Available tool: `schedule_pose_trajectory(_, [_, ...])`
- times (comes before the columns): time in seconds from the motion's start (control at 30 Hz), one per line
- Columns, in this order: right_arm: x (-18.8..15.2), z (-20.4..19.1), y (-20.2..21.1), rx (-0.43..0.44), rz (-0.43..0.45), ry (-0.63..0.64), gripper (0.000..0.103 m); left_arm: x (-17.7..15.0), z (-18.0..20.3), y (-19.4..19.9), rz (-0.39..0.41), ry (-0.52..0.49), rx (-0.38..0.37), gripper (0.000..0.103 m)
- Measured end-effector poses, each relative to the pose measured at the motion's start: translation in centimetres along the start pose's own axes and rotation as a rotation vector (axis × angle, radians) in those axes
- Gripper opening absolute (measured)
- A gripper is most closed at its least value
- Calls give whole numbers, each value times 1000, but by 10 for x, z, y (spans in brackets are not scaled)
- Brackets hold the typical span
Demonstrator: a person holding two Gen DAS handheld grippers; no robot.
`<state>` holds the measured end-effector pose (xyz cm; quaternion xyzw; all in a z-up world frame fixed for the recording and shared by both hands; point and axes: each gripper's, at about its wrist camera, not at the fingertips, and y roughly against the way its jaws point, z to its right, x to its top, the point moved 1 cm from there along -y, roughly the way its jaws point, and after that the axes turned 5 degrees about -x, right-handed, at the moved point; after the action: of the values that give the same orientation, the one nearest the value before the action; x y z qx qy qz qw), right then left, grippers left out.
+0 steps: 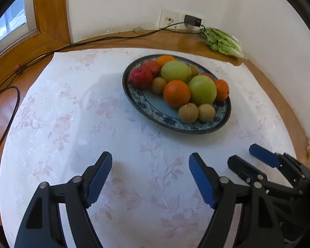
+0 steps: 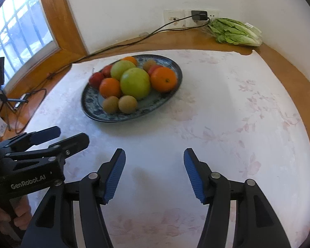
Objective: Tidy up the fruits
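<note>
Gripper [image 1: 150, 161] gaping, plate [image 1: 146, 103] well ahead.

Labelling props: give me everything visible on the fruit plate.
The plate is oval and shallow, glazed, ceramic-looking, with a dark edge, a blue-and-white patterned rim and a pale blue centre. It sits flat on the white floral tablecloth, heaped with fruit: green, orange, red and small brown ones. Its near-left part is bare. Nothing else touches it.

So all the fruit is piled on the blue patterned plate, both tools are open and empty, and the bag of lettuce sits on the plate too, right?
Not quite: the bag of lettuce lies on the wooden ledge by the wall, off the plate, as the right wrist view shows. The fruit is on the plate, and the left tool and right tool are open and empty.
</note>
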<state>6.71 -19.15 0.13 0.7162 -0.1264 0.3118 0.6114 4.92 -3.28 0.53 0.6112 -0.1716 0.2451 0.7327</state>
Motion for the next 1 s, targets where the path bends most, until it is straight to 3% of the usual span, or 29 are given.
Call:
schedule_pose_trajectory(0.47, [-3,0,-4,-66,36,20,61,-7,11,-8,24,-56,96,85])
schedule_pose_trajectory(1.0, [-3,0,-4,-73,35,26,61,-7,11,-9,27,-57,107,84])
